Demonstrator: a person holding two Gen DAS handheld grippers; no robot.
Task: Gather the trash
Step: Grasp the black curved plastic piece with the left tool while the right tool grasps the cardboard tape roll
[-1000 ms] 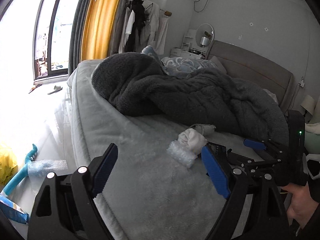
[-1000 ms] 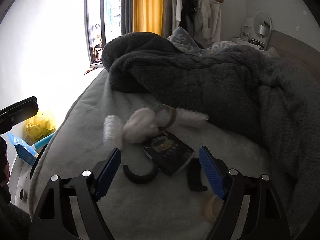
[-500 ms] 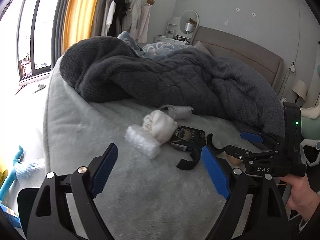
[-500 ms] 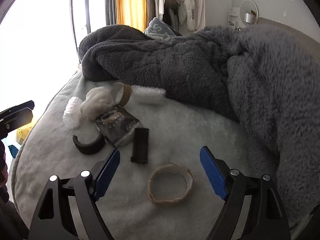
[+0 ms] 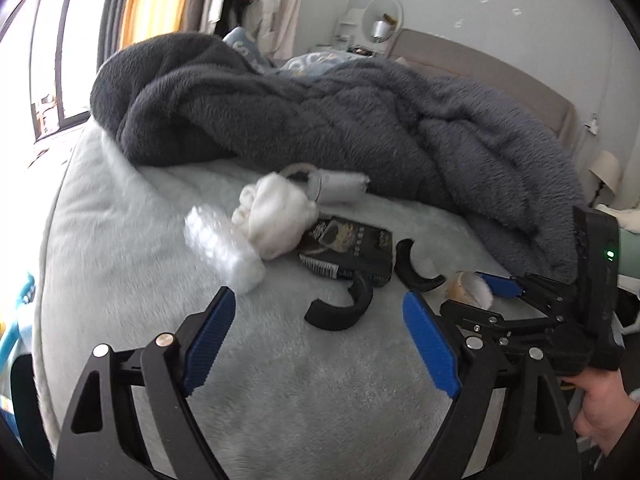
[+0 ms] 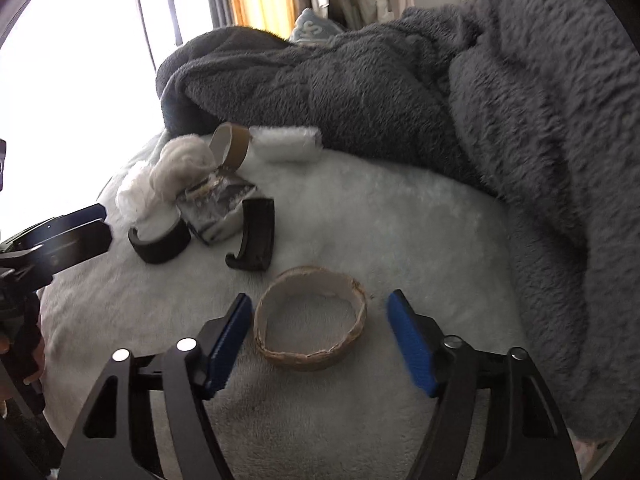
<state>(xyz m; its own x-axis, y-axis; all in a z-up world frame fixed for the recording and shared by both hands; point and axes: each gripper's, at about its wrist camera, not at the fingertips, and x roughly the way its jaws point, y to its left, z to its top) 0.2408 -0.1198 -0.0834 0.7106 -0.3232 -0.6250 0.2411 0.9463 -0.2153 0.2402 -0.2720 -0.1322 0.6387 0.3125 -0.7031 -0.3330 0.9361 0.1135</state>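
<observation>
Cardboard ring (image 6: 310, 334) lies on the bed (image 6: 400, 232) between my right gripper (image 6: 320, 338) jaws, just narrowed but not touching; I'd close squarely across its walls, gently, while my left gripper (image 5: 320, 340), jaws apart, hovers before the black clip (image 5: 340, 308).

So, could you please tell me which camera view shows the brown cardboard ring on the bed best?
The right wrist view: the cardboard ring lies whole and close, flat on the bed, between the right hand-held gripper pads. The left wrist view shows only a blurred sliver of it behind that gripper.
</observation>
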